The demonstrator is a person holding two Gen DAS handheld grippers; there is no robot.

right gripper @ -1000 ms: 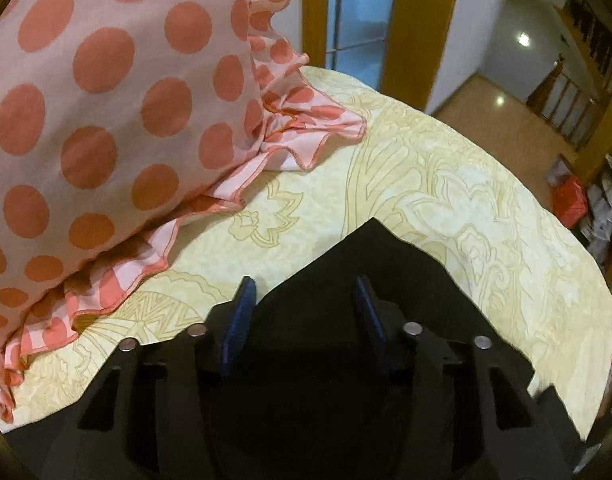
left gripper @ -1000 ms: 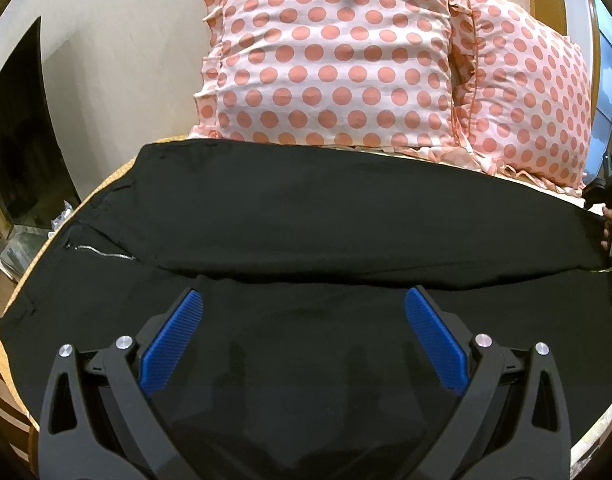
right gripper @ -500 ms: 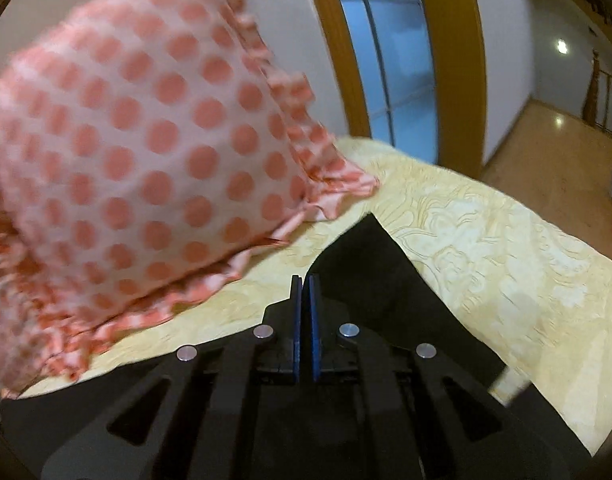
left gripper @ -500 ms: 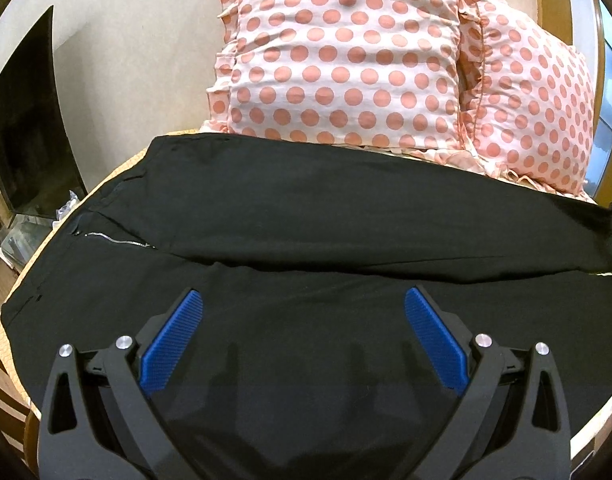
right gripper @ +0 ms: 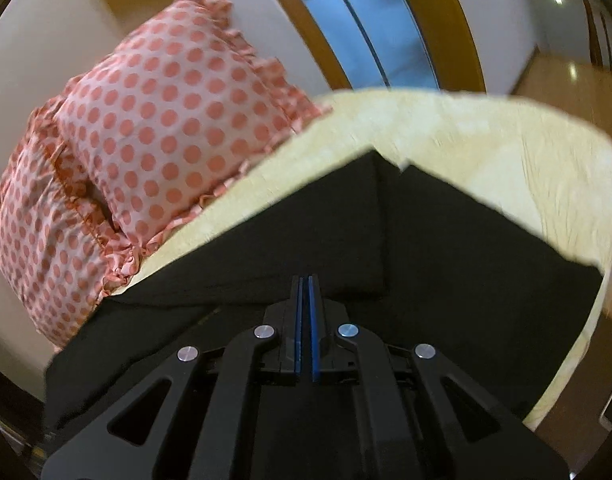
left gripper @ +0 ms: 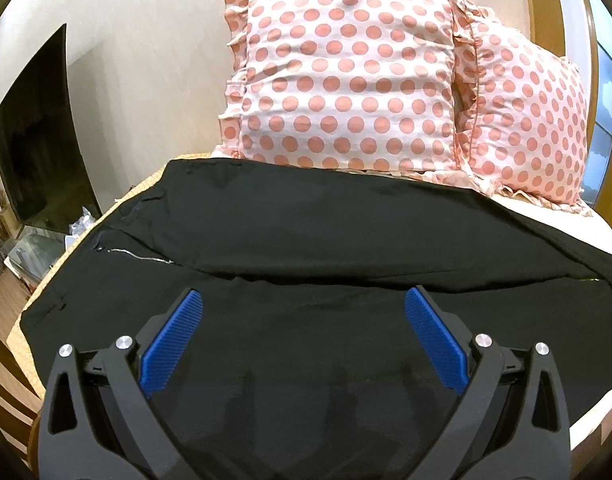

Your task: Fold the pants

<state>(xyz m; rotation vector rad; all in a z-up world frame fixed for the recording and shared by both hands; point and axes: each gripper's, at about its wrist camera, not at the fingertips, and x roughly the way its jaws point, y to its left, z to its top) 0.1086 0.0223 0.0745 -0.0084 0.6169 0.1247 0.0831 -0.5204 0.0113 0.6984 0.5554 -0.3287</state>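
Black pants lie spread across the bed, one leg laid along the other, the zipper at the left. My left gripper is open, its blue pads above the near leg, holding nothing. In the right wrist view the leg ends of the pants lie on the yellow bedspread. My right gripper is shut, above the black fabric. I cannot tell whether cloth is pinched between the pads.
Two pink polka-dot pillows stand against the wall behind the pants; they also show in the right wrist view. A dark TV screen is at the left. A glass door with a wooden frame is beyond the bed's end.
My right gripper closed from open and pulled back and up along the pant legs. My left gripper stayed open and drew back slightly.
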